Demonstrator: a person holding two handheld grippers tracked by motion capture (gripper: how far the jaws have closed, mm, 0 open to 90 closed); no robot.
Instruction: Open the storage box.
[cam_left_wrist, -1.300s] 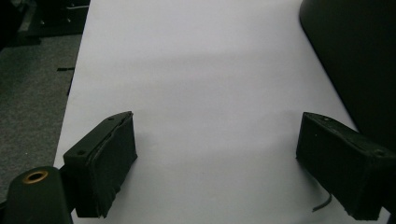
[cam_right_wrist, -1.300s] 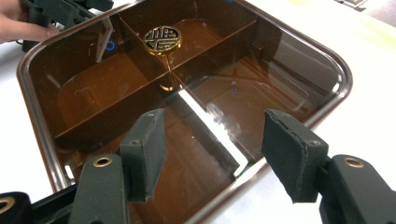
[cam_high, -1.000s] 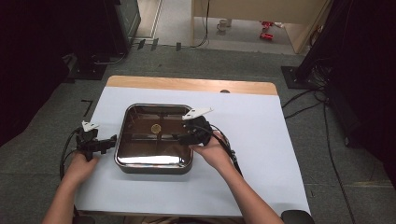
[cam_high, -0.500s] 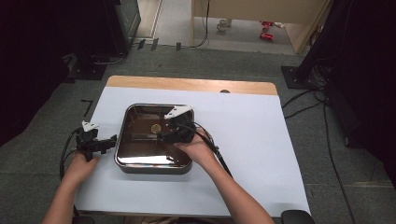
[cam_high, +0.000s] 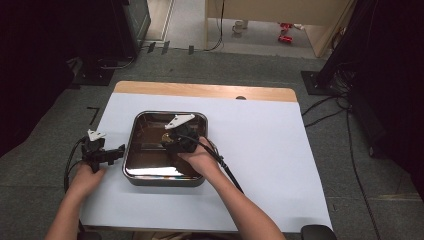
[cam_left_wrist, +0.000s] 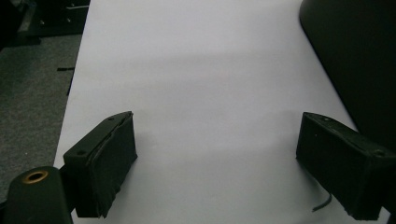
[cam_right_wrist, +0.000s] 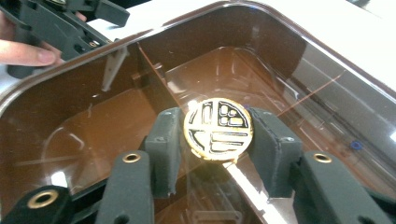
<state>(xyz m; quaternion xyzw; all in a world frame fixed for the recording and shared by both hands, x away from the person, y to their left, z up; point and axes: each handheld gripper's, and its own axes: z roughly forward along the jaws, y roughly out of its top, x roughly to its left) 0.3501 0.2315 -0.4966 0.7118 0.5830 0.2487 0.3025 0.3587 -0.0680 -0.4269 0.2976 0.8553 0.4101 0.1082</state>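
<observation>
Medallion (cam_right_wrist: 218, 129) upright, face toward camera, between right tongs (cam_right_wrist: 215, 140).

Gold disc (cam_high: 166, 136) in high view too small for detail.

Round gold-and-black disc (cam_right_wrist: 218, 129), seemingly tilted, inside the steel tray (cam_high: 150, 172).

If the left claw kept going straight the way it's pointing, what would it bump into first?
Probably the metal tray. From above, the left claw points sideways at the tray's near wall, open and holding nothing. Its own view shows white paper ahead, so depth is unsure.
</observation>
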